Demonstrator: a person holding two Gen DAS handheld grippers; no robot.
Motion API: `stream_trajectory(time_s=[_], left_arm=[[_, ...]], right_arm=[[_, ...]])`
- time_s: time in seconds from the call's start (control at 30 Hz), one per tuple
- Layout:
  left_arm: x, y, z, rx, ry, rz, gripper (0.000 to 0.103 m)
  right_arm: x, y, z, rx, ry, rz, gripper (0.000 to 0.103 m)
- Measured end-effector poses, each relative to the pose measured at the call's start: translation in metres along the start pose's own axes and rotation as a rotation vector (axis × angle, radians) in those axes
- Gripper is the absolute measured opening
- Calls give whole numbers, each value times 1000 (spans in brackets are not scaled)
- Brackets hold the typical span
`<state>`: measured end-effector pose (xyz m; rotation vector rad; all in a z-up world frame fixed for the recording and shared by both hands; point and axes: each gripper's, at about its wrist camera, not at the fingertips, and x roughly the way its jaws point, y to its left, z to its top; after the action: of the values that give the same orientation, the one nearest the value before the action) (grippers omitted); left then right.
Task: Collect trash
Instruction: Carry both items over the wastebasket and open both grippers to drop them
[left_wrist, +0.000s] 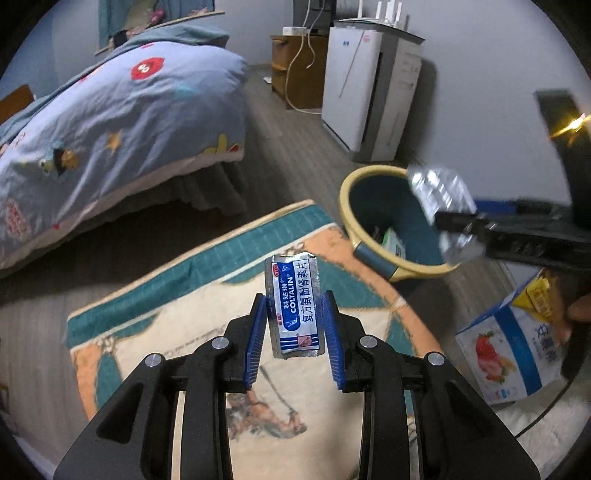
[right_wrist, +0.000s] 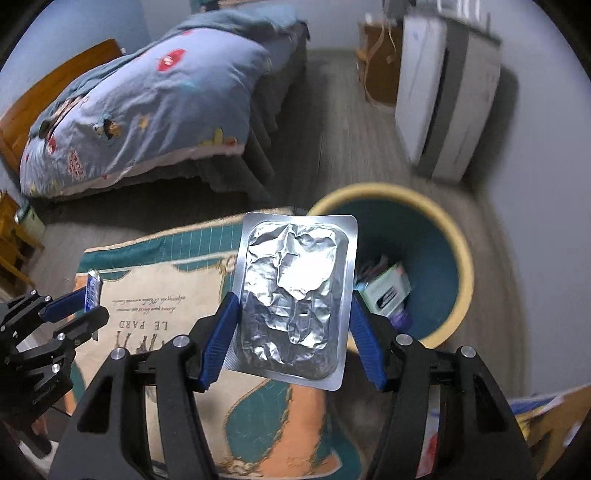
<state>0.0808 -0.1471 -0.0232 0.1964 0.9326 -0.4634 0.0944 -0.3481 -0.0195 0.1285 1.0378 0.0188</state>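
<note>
My left gripper (left_wrist: 294, 308) is shut on a blue and silver COLTALIN medicine sachet (left_wrist: 295, 306), held upright above the rug. It also shows in the right wrist view (right_wrist: 93, 290) at the left. My right gripper (right_wrist: 293, 312) is shut on a crumpled silver foil blister pack (right_wrist: 295, 299), held by its two long edges just left of the bin's rim. A round bin (right_wrist: 458, 236) with a yellow rim and teal inside stands on the floor with some trash in it. In the left wrist view the blister pack (left_wrist: 441, 195) hangs over the bin (left_wrist: 347, 206).
A patterned rug (left_wrist: 207, 254) lies under both grippers. A bed with a blue quilt (left_wrist: 122, 118) is at the left. A white appliance (left_wrist: 369, 96) stands by the wall behind the bin. A blue and white carton (left_wrist: 509, 343) with a yellow wrapper sits at the right.
</note>
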Motion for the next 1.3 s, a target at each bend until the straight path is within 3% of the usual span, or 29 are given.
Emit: stream_trajectory(time_s=[0.37, 0.77, 1.07, 1.3], left_arm=[[17, -19, 13, 19, 4, 10, 32], [41, -62, 40, 46, -14, -35, 32], [70, -93, 65, 89, -19, -75, 32], [106, -108, 82, 136, -26, -45, 32]], right_arm=[[9, -24, 0, 8, 5, 17, 60], [23, -85, 0, 115, 20, -9, 60], [29, -122, -2, 167, 13, -48, 60], [43, -146, 1, 216, 27, -81, 60]])
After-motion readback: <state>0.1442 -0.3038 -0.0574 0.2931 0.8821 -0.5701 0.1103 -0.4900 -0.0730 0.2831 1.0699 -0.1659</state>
